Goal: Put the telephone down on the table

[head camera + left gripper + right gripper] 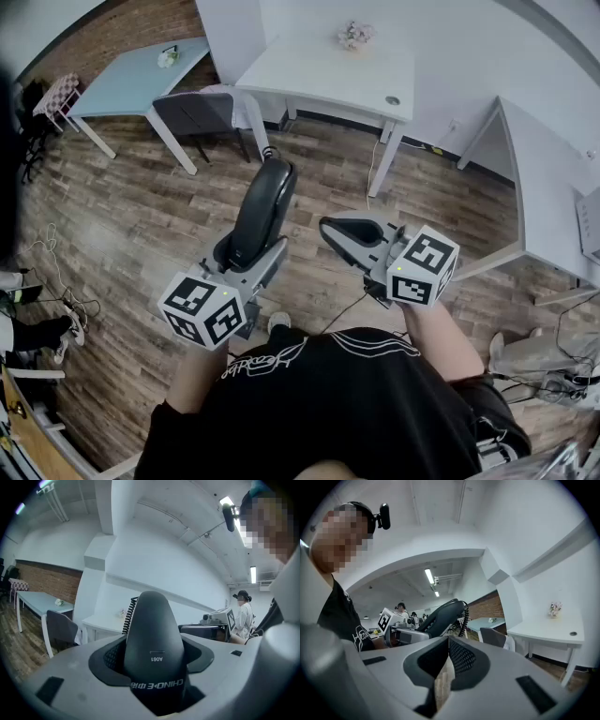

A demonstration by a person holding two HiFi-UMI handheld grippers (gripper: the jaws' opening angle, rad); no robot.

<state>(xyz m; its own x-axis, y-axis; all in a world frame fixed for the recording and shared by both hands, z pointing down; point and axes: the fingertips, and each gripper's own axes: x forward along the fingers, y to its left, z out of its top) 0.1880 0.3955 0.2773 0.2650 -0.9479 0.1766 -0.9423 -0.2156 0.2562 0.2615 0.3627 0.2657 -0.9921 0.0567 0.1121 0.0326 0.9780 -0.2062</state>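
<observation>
Head view: telephone (265, 202) seemingly within left tongs (249, 251)

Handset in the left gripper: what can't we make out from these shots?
- Lower end of the handset: head view, buried between the jaws of the left gripper.
- Pad contact: left gripper view, the handset body covers it.
- The cord: left gripper view, drops behind the handset; its far end and any base show in no view.
- The small thing on the white table: head view, too small to identify.
</observation>
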